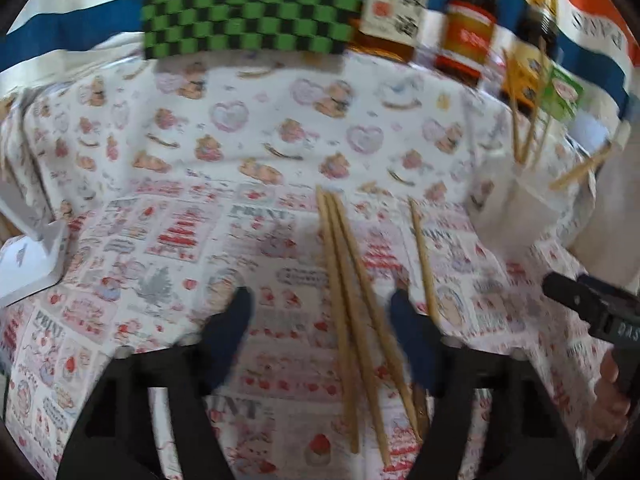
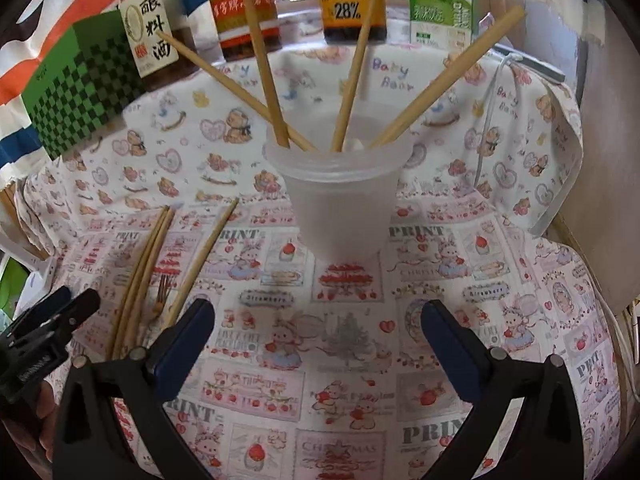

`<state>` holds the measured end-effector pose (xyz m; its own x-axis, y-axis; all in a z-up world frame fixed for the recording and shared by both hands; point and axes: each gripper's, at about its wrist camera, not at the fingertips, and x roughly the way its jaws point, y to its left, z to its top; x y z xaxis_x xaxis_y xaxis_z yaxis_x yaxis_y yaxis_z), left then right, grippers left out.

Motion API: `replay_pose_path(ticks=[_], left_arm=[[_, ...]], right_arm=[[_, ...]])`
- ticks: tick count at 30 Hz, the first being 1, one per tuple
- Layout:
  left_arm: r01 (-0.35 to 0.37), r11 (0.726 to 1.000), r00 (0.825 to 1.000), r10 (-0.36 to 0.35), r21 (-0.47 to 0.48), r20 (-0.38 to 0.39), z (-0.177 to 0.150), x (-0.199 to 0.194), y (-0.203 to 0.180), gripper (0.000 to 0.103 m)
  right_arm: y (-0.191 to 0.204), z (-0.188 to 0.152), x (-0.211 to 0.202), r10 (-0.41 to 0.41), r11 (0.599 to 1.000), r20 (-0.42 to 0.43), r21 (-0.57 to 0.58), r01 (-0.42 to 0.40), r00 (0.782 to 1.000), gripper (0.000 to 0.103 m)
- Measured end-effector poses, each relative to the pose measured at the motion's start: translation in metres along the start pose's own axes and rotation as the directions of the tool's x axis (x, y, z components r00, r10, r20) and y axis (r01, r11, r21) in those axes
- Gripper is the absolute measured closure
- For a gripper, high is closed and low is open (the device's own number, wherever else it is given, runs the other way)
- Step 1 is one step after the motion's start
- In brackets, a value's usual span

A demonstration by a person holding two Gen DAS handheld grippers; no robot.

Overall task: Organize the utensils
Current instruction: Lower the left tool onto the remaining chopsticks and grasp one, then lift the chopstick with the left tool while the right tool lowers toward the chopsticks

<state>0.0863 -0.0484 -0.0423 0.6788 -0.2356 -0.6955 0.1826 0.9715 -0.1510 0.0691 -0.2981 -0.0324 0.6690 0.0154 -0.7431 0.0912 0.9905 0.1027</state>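
Three wooden chopsticks (image 1: 352, 300) lie bundled on the printed tablecloth, with a fourth chopstick (image 1: 422, 260) just to their right. My left gripper (image 1: 322, 316) hangs low over them, jaws apart; the bundle runs between its blue pads, nearer the right one, with no pad pressing on it. A frosted plastic cup (image 2: 340, 208) stands upright with several chopsticks (image 2: 264, 60) leaning in it. My right gripper (image 2: 320, 320) is open and empty in front of the cup. The loose chopsticks (image 2: 140, 276) lie to its left, beside the left gripper (image 2: 52, 320).
A green checkered box (image 2: 80, 84), three sauce bottles (image 2: 244, 4) and a green milk carton (image 2: 440, 0) line the back. A white box (image 1: 28, 264) sits at the left edge. A person's hand (image 1: 612, 396) holds the right gripper (image 1: 592, 308). The cloth's edge (image 2: 560, 184) drops off at right.
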Motion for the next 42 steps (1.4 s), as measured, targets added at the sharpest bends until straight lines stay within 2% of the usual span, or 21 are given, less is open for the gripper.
replay_pose_path(ticks=[3,8,13,15,23,25,26,29,31,32,34,37,38,40,42], left_arm=[[0.038,0.999,0.998,-0.037,0.010,-0.042,-0.003,0.005,-0.006,0.059],[-0.003,1.000,0.993,0.004,0.012,-0.121,-0.007,0.017,-0.007,0.076],[-0.067,0.997,0.989,0.073,0.049,-0.130,-0.008,0.015,-0.013,0.080],[-0.049,0.998,0.986,0.054,0.033,-0.158,-0.010,0.018,-0.012,0.081],[-0.105,0.989,0.982,0.120,0.108,-0.146,-0.013,0.019,-0.022,0.083],[-0.124,0.981,0.982,0.143,0.148,-0.126,-0.014,0.019,-0.027,0.077],[-0.144,0.979,0.980,0.162,0.147,-0.120,-0.013,0.020,-0.027,0.071],[-0.118,0.989,0.982,0.130,0.094,-0.138,-0.011,0.019,-0.017,0.070],[-0.096,0.990,0.984,0.110,0.104,-0.140,-0.011,0.019,-0.019,0.082],[-0.082,0.991,0.985,0.096,0.103,-0.141,-0.012,0.019,-0.020,0.097],[-0.078,0.992,0.985,0.092,0.103,-0.144,-0.012,0.018,-0.020,0.097],[-0.165,0.984,0.980,0.172,0.067,-0.104,-0.008,0.015,-0.011,0.098],[-0.160,0.986,0.982,0.164,0.050,-0.096,-0.005,0.013,-0.006,0.098],[-0.084,0.996,0.994,0.082,-0.015,-0.075,0.000,0.003,0.004,0.098],[0.000,0.998,1.000,-0.001,-0.059,-0.018,0.005,-0.014,0.008,0.098]], right_arm=[[0.003,0.000,0.003,-0.003,1.000,-0.019,-0.020,0.003,1.000,0.000],[0.003,0.000,0.005,-0.020,0.999,-0.020,-0.026,0.020,1.000,0.000],[0.003,0.000,0.006,-0.024,0.999,-0.023,-0.026,0.024,0.999,0.000],[0.002,0.000,0.006,-0.024,0.999,-0.024,-0.027,0.023,0.999,0.000],[0.004,-0.001,0.008,-0.028,0.999,-0.025,-0.038,0.027,0.999,0.000],[0.005,-0.001,0.008,-0.031,0.999,-0.025,-0.044,0.030,0.999,0.000],[0.006,-0.002,0.008,-0.034,0.998,-0.024,-0.048,0.032,0.999,0.000],[0.007,-0.002,0.008,-0.045,0.997,-0.017,-0.059,0.044,0.999,0.000],[0.007,-0.002,0.007,-0.050,0.997,-0.011,-0.058,0.050,0.999,0.000],[0.006,-0.001,0.007,-0.051,0.997,-0.008,-0.056,0.051,0.999,0.000],[0.006,-0.001,0.007,-0.046,0.997,-0.010,-0.055,0.045,0.999,0.000],[0.006,-0.001,0.006,-0.027,0.998,-0.013,-0.051,0.026,1.000,0.000],[0.007,-0.002,0.005,-0.022,0.998,-0.013,-0.051,0.022,1.000,0.000],[0.008,-0.002,0.004,-0.021,0.998,-0.009,-0.054,0.021,1.000,0.000],[0.009,-0.002,0.002,-0.021,0.998,-0.002,-0.055,0.021,1.000,0.000]])
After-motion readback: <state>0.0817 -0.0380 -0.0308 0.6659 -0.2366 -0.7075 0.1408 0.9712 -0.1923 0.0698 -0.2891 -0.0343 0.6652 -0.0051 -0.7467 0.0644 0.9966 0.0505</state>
